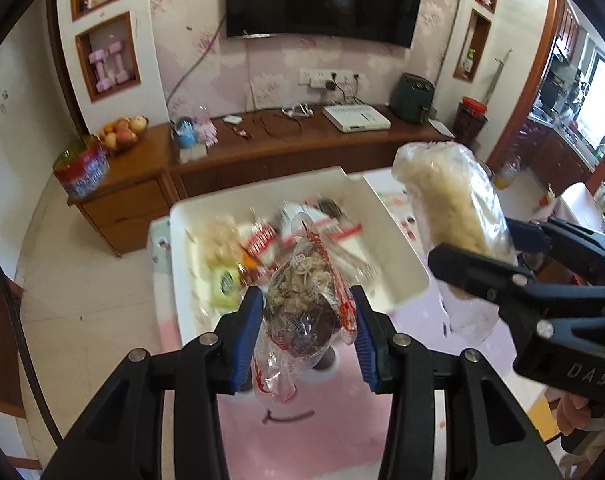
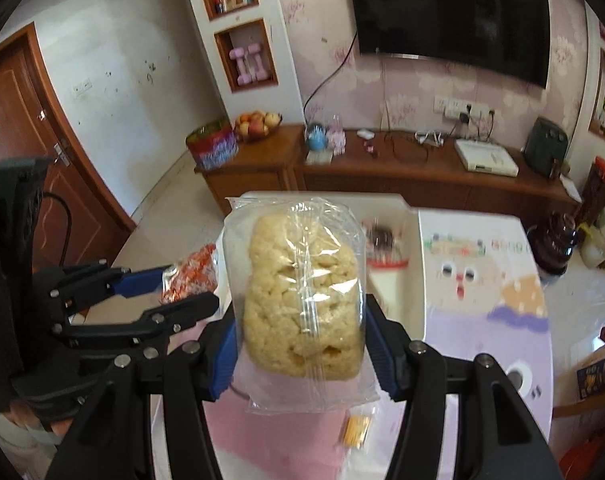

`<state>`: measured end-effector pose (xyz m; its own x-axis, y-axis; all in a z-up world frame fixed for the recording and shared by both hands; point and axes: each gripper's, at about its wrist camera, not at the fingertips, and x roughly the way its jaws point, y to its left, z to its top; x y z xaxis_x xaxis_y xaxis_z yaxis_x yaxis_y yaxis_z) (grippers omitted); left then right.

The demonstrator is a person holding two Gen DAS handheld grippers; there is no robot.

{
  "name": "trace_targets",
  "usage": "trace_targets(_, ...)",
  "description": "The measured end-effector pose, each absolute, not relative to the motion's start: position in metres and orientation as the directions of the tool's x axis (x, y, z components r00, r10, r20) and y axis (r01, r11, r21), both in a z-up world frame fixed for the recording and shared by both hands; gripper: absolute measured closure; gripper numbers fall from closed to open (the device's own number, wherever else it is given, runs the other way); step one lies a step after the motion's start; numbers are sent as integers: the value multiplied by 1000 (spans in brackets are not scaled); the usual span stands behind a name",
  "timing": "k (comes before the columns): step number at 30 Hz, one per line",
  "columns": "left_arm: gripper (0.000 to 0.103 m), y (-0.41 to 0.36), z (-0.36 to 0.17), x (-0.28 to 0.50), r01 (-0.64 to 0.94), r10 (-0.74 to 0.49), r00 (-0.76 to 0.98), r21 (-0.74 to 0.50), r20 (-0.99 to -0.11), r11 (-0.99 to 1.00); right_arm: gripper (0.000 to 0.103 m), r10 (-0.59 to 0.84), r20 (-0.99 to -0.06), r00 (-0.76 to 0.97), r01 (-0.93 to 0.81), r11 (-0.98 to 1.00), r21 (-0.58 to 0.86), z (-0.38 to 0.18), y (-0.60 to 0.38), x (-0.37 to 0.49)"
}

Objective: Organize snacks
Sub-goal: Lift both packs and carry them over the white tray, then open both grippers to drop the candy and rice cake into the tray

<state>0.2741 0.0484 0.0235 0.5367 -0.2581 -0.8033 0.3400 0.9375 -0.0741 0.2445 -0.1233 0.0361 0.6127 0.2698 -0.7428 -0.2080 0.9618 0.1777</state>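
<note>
Two grippers, each closed on one wrapped snack, are held in the air on the near side of the white bin, the landmark for what follows. The left gripper clamps a clear packet of dark mixed snack between its blue pads; the packet's long axis runs away from the camera, towards the bin. The right gripper clamps a pale rice-crisp cake in clear wrap, its long axis likewise pointing at the bin. In the left wrist view the cake hangs off the bin's right near corner, while the dark packet sits over the bin's near wall, so the left gripper appears the nearer. The bin stands on the tabletop and already holds several packets, blurred here. Both snacks probably go forward and down into it.
</note>
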Motion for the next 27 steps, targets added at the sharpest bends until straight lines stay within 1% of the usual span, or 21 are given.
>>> trace_targets(4, 61, 49, 28, 298, 323, -238, 562, -54, -792, 945, 46, 248, -730, 636, -183, 968, 170, 49, -122, 269)
trace_targets(10, 61, 51, 18, 336, 289, -209, 566, -46, -798, 956, 46, 225, -730, 645, -140, 974, 176, 52, -120, 303)
trace_targets(15, 61, 53, 5, 355, 270, -199, 551, -53, -810, 961, 46, 211, -744, 635, -110, 977, 183, 44, -120, 328)
trace_targets(21, 61, 59, -15, 377, 230, -171, 529, -53, -831, 972, 46, 164, -776, 608, -80, 986, 146, 26, -116, 351)
trace_targets(22, 57, 59, -16, 377, 224, -163, 530, -48, -832, 973, 46, 150, -780, 608, -80, 989, 129, 24, -113, 354)
trace_targets(23, 51, 59, -18, 379, 216, -153, 528, -42, -836, 975, 46, 136, -780, 610, -83, 991, 108, 22, -111, 357)
trace_targets(24, 31, 60, -20, 381, 209, -145, 526, -37, -838, 977, 45, 120, -783, 610, -83, 993, 88, 20, -108, 359)
trace_targets(25, 19, 61, -22, 382, 198, -133, 530, -30, -837, 980, 44, 106, -787, 608, -81, 994, 71, 19, -107, 361)
trace_targets(27, 18, 63, -23, 381, 186, -120, 546, -20, -829, 982, 43, 91, -797, 597, -73, 996, 59, 14, -106, 365)
